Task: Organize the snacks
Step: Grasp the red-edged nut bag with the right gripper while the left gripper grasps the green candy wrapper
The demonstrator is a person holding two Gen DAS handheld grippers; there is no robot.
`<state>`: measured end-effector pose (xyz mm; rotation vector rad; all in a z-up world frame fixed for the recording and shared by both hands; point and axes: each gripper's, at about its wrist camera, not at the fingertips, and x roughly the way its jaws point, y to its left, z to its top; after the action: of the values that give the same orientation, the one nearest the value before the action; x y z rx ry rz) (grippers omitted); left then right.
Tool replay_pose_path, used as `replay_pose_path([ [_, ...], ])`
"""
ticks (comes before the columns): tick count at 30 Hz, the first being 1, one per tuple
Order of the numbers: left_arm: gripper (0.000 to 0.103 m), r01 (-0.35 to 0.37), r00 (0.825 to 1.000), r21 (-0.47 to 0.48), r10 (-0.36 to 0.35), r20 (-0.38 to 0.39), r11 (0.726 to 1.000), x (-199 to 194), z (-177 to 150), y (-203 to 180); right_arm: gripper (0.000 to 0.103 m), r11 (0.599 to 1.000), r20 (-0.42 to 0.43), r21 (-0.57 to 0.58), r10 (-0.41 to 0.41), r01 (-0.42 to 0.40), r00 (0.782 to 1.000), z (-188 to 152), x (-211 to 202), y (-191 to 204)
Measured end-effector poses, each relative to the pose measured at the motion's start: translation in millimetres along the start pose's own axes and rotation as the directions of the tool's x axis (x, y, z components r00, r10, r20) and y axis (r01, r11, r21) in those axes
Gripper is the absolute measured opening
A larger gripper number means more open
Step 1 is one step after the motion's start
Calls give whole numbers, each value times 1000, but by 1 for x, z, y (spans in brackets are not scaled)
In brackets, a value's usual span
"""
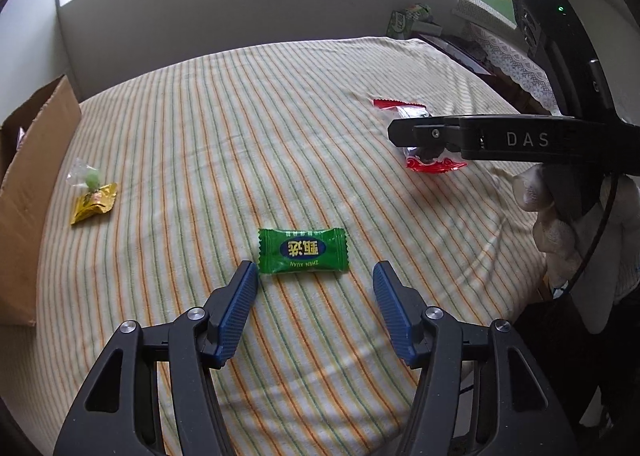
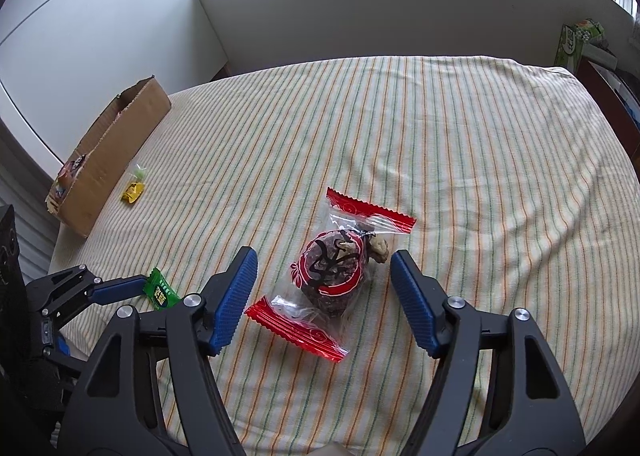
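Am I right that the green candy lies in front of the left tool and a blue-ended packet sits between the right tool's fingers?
Not quite: the packet has red ends, as the right wrist view shows. The green candy does lie before the left tool.

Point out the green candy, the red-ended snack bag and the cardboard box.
green candy (image 1: 303, 251): left wrist view, on the blue label.
red-ended snack bag (image 2: 330, 270): right wrist view, on its printed middle.
cardboard box (image 2: 116, 152): right wrist view, on its long side wall.
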<state>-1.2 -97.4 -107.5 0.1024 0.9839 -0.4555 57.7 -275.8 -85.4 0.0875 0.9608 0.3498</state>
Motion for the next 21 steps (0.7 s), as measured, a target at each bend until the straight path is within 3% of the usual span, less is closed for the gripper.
replay_pose_path([
  [3, 55, -2, 1000, -4, 2, -12, 1000, 10, 17, -2, 68, 1000, -4, 12, 3, -3, 1000, 1, 1, -3],
  [6, 52, -52, 999, 2, 52, -10, 999, 17, 26, -7, 68, 1000, -8, 17, -4, 5, 1000, 2, 2, -7],
  [13, 52, -125, 992, 32, 126, -3, 992, -2, 0, -17, 68, 1000, 3, 14, 9, -9, 1000, 1, -4, -8],
  [15, 46, -127, 992, 46, 127, -7, 991, -3, -5, -16, 68, 1000, 7, 12, 13, -13, 1000, 0, -5, -7],
  [21, 46, -129, 992, 19, 129, -1, 991, 2, -5, -12, 68, 999, -19, 25, 39, -38, 999, -1, 2, -5],
])
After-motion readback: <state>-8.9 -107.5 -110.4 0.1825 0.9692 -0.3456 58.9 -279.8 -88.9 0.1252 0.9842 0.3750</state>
